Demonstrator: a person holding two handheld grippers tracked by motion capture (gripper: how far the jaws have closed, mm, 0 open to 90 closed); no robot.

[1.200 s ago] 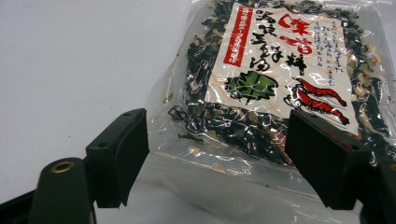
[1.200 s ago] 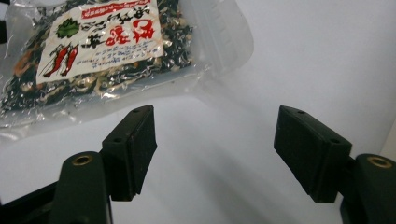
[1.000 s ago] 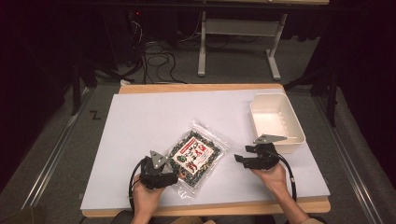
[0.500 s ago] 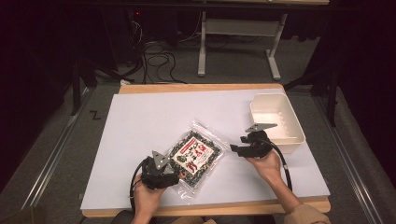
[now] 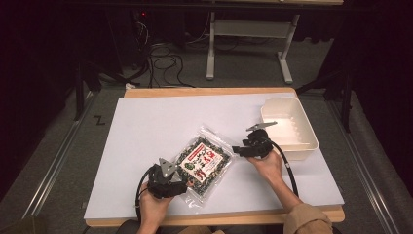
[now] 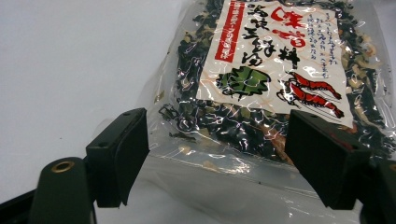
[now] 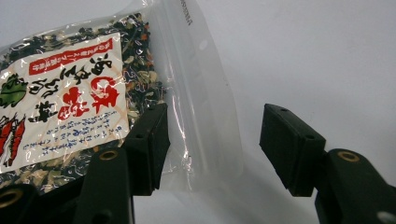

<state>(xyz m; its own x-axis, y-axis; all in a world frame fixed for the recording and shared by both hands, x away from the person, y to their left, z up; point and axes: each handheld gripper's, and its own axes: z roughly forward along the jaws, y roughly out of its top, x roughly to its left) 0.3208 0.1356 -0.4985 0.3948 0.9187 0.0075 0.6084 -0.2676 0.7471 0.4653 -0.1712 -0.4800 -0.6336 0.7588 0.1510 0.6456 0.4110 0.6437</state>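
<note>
Now both hands close in on the packet [image 5: 203, 162] of dried seaweed soup mix that lies flat on the white table cover [image 5: 146, 126], near its front edge. Over the past second the right gripper [image 5: 237, 150] has swung away from the white tub [image 5: 290, 127] at the table's right side and slid leftward to the packet's far clear edge; the left gripper [image 5: 185, 187] has kept its post at the packet's near end, and the packet itself has not shifted. In the right gripper view, the jaws stand wide apart with the packet's sealed clear strip [image 7: 201, 93] running between them, one jaw just beside the printed label [image 7: 60, 98], neither visibly pressing the plastic. In the left gripper view, the jaws are likewise spread, straddling the near clear margin [image 6: 219, 163] of the packet, with nothing pinched between them. The move suggests that the approach is nearly done and a two-handed pickup is next: each gripper would need to close on its thin plastic edge. The tub sits empty and well apart from the packet, a likely place for it to go. The slick film could slip or crumple if the jaws close unevenly.
</note>
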